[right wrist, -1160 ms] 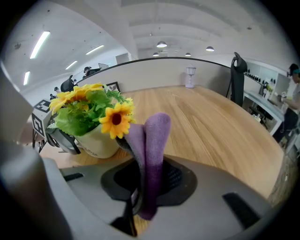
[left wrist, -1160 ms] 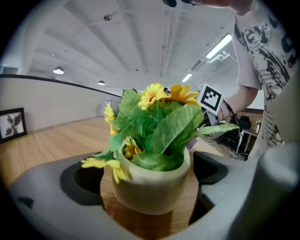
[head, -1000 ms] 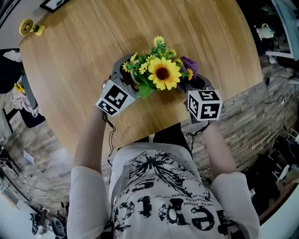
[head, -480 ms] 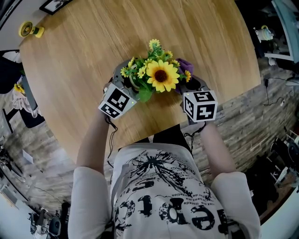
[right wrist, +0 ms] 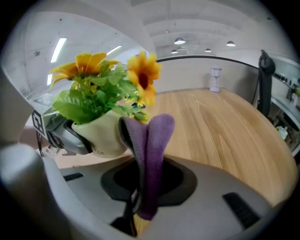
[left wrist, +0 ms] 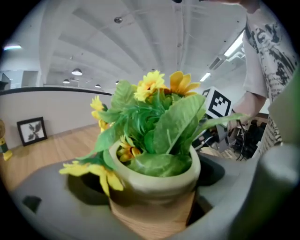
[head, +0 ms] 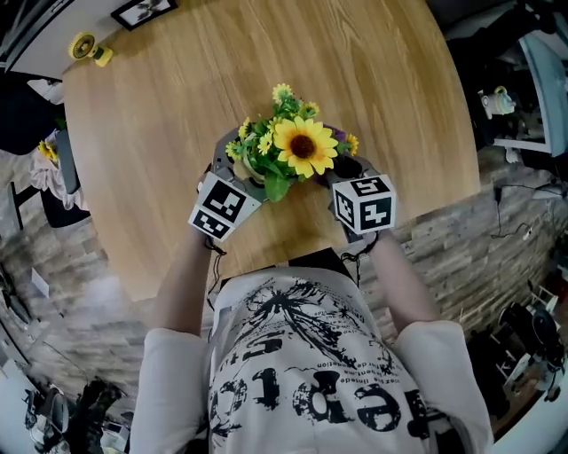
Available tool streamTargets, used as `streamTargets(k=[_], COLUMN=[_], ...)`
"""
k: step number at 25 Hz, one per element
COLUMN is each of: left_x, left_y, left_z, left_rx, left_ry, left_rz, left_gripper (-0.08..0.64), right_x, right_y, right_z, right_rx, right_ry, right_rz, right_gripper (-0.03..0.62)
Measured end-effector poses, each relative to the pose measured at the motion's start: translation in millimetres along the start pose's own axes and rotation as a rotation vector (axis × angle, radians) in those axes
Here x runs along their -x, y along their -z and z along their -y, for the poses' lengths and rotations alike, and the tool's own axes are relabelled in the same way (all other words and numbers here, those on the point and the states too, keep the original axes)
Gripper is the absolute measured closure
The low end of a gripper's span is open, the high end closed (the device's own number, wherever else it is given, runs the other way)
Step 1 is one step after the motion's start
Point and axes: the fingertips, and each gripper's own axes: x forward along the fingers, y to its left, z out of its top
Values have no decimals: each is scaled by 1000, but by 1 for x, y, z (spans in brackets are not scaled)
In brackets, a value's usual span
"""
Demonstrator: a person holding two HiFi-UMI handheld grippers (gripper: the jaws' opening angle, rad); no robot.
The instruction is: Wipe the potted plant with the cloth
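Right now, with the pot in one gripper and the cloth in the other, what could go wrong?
1. The left gripper, whose jaws have just been closing around the pot, seems to hold it clear of the table; wiping pressure might twist it loose.
2. The right gripper pinches only a fold of the purple cloth, which could snag on the leaves and pull out.

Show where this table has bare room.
The table is bare beyond the potted plant and to its right; also left, up to the picture frame and yellow toy. Crowded at the near edge, around plant and cloth.
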Motion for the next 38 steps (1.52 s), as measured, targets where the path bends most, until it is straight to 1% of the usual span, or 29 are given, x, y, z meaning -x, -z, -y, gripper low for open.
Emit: streamTargets(k=[6, 8, 10, 13, 16, 19, 22, 23, 25, 28, 31, 34, 38], left_x=[20, 28, 33, 42, 51, 56, 59, 60, 61, 61, 59, 59, 63], left_y=[-50, -61, -67, -76, -84, -91, -100, -104, -111, -121, -126, -128, -128], left_z=[-20, -26, -25, -22, -24, -24, -20, -19, -17, -17, -16, -18, -19], left_rx=[71, 92, 105, 115, 114, 107, 129, 142, 165, 182, 166, 150, 159], left_ry=[-90, -122, -147, -176, -207, -227, -223, -218, -209, -192, -177, -184, -188], left_rz=[44, 52, 56, 57, 60, 76, 120, 138, 167, 194, 200, 204, 217], left_gripper=[28, 28, 28, 28, 28, 28, 28, 28, 28, 28, 28, 28, 28], right_x=[1, 5, 12, 19, 20, 22, 27, 29, 34, 37, 35, 34, 37], right_y=[-44, -55, -60, -67, -74, -79, -82, -83, -85, -89, -89, -90, -89], right_z=[-28, -41, -54, -64, -74, -81, -92, -98, -109, -123, -138, -149, -154], right_rx=[91, 114, 143, 185, 207, 201, 135, 131, 157, 223, 303, 298, 279], right_ry=[-199, -271, -321, -350, -399, -431, -487, -507, -530, -547, -571, -610, -640], right_rz=[58, 85, 110, 131, 151, 180, 205, 214, 236, 257, 250, 242, 240], right_gripper=[515, 515, 515, 515, 515, 515, 517, 517, 517, 517, 518, 518, 518])
